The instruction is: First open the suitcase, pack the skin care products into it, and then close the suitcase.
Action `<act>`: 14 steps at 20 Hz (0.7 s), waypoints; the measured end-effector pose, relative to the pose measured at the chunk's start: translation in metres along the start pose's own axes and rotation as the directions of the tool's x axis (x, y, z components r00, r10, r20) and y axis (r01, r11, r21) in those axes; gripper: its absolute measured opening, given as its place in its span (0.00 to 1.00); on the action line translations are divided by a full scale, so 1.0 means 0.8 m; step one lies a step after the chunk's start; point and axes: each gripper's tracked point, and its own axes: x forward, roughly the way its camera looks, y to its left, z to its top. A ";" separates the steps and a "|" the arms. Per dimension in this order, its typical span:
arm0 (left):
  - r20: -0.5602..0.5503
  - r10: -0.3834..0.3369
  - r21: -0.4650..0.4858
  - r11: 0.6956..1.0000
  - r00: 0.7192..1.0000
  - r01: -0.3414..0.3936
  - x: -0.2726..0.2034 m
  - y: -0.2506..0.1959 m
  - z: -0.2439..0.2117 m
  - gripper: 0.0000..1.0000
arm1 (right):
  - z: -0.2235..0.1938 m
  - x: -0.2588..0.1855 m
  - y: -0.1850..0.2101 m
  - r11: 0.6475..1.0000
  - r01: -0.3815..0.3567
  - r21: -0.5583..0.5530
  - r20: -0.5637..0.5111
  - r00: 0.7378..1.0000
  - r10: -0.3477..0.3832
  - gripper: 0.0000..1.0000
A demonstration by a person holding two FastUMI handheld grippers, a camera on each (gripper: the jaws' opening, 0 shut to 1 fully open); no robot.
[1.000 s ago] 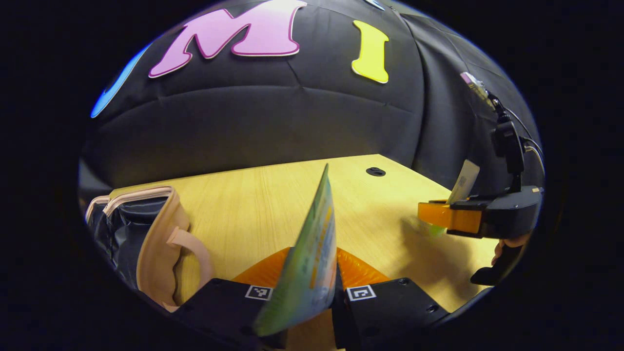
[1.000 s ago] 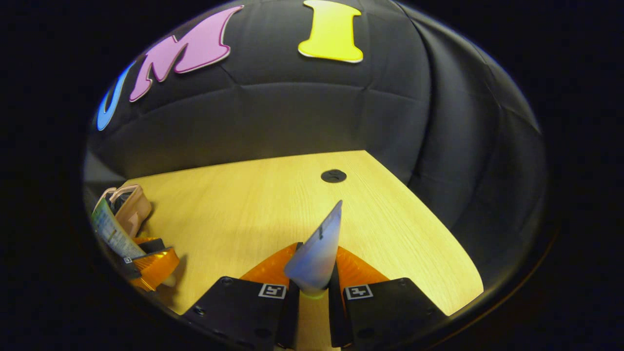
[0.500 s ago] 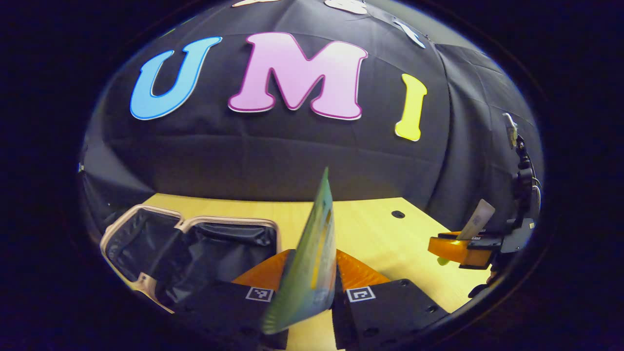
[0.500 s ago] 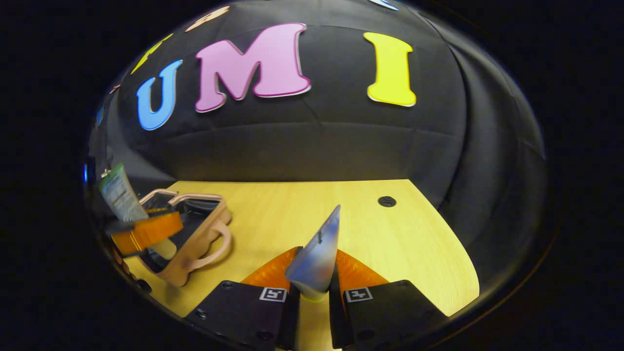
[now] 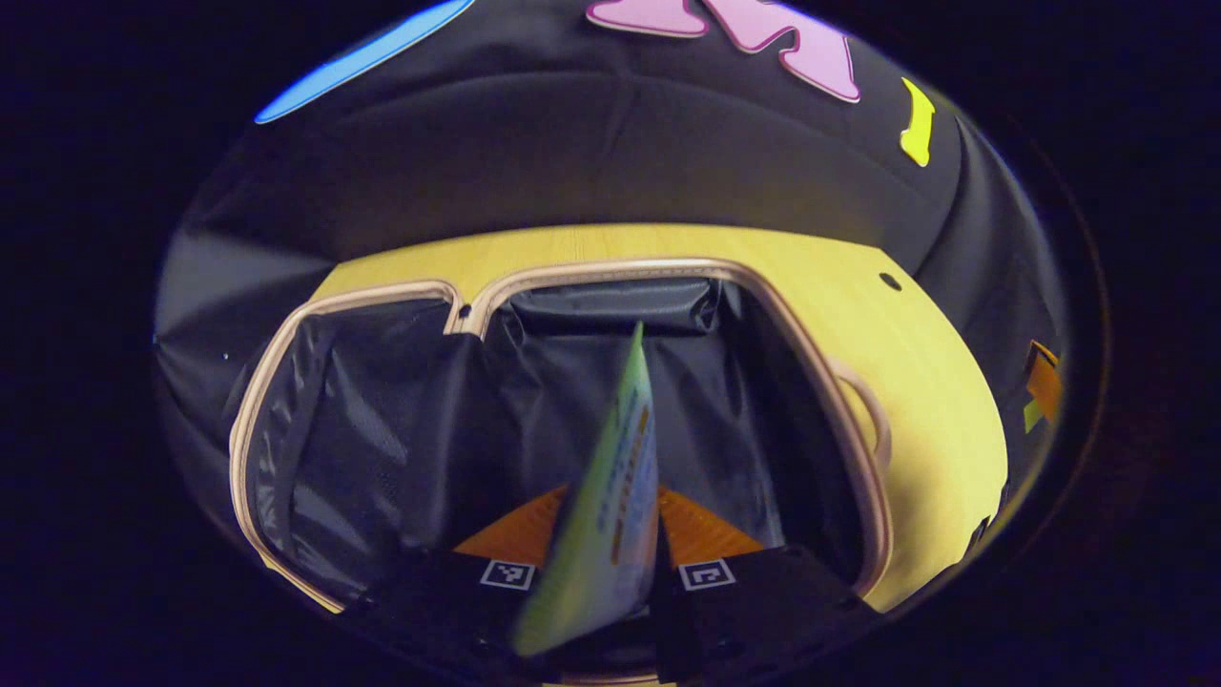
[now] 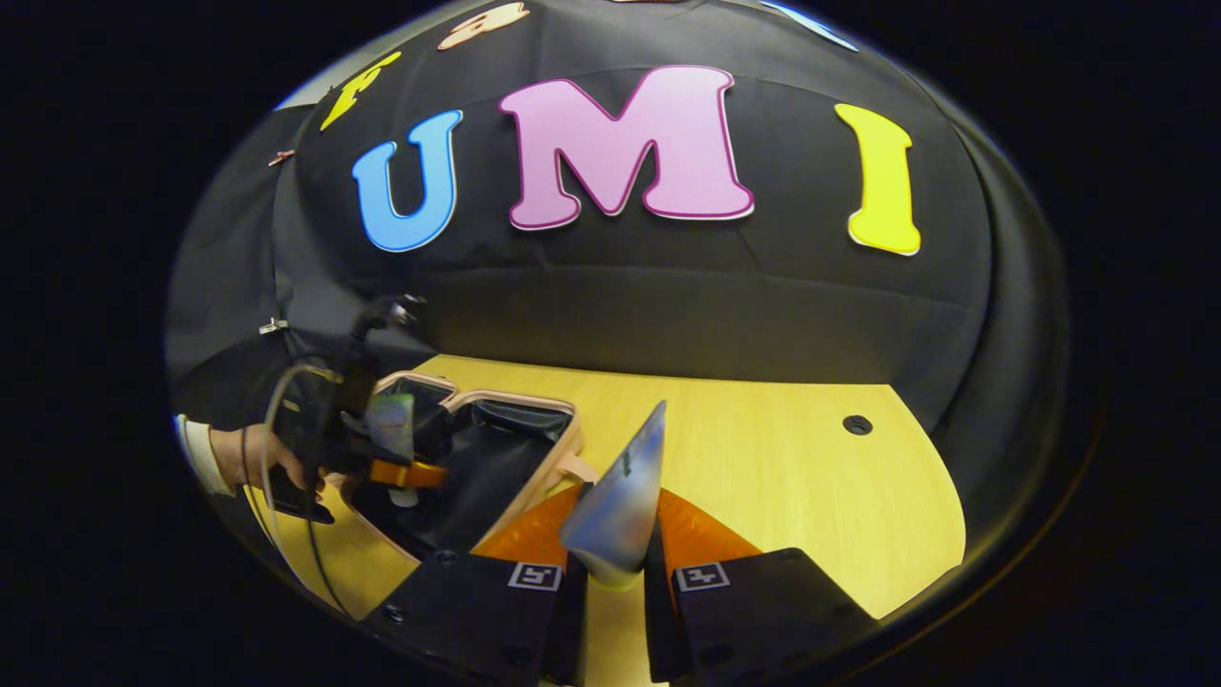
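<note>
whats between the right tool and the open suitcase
In the right gripper view, bare wooden table lies between the right tool, shut on a tube, and the open suitcase.

Open suitcase (image 5: pixel 401 429) on table (image 5: pixel 935 401), its handle (image 5: pixel 873 410) rightward.

The pale yellow wood-grain worktop (image 6: pixel 782 477) runs back to the black cloth wall. Lying open and flat on its left part is the suitcase with beige trim and a crinkled black lining (image 5: pixel 382 420), its two halves side by side with their rims meeting along the far edge; a beige handle (image 5: pixel 873 410) juts from its right side over the bare wood. Near the far right corner a small round black grommet (image 6: pixel 857 425) is set into the worktop, well apart from the suitcase.
</note>
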 end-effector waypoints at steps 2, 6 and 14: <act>-0.092 0.002 -0.036 0.999 0.996 -0.006 0.005 0.002 -0.011 0.40 | 0.010 0.010 0.022 0.999 -0.032 0.037 0.009 0.999 0.032 0.28; -0.130 0.024 -0.041 0.999 0.991 -0.029 0.019 0.014 -0.009 0.45 | 0.022 0.030 0.045 0.995 -0.060 0.078 0.012 0.998 0.060 0.28; 0.280 0.070 -0.103 0.994 0.957 -0.043 -0.093 0.031 0.076 0.98 | -0.001 0.074 0.076 0.993 -0.071 0.090 -0.071 0.994 0.078 0.28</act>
